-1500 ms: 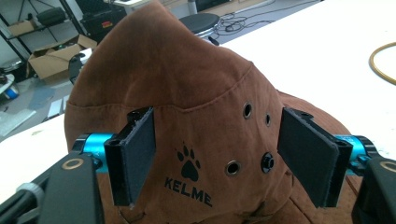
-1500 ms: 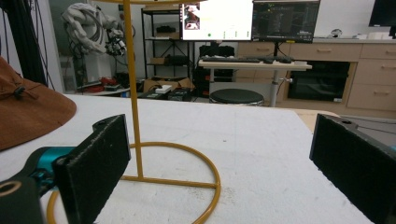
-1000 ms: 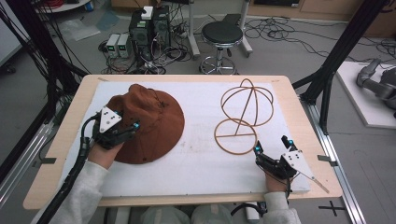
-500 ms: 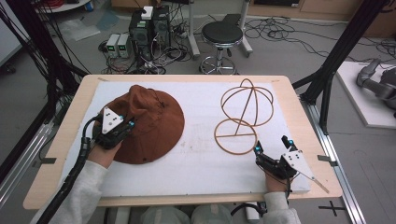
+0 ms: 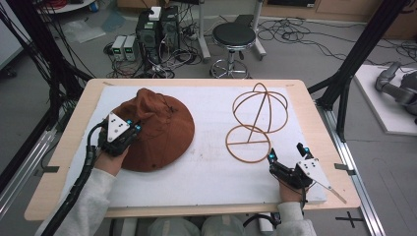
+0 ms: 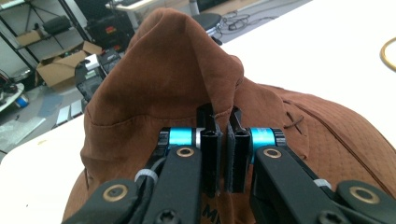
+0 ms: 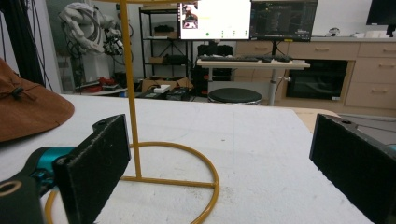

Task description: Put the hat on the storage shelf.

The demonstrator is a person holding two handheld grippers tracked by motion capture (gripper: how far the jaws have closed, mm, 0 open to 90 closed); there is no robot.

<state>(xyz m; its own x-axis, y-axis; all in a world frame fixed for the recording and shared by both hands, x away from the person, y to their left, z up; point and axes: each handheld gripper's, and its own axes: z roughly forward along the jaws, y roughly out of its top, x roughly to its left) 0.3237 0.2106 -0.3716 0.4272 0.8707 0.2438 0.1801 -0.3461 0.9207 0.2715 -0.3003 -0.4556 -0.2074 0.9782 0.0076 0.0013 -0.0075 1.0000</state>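
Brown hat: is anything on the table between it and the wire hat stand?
Nothing visible. Only bare white table cover separates the brown hat, pinched by the left gripper, from the wire hat stand. The open right gripper sits nearer the person than the stand's base.

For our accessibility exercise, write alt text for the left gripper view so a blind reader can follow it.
The left gripper, its two black jaws just closed, pinches a raised fold of the brown fabric hat between them. The hat lies on a white table, with cluttered shelves and boxes blurred behind.

Black fingers (image 6: 209, 140), cyan fittings – seemingly grey sleeves (image 5: 88, 196)
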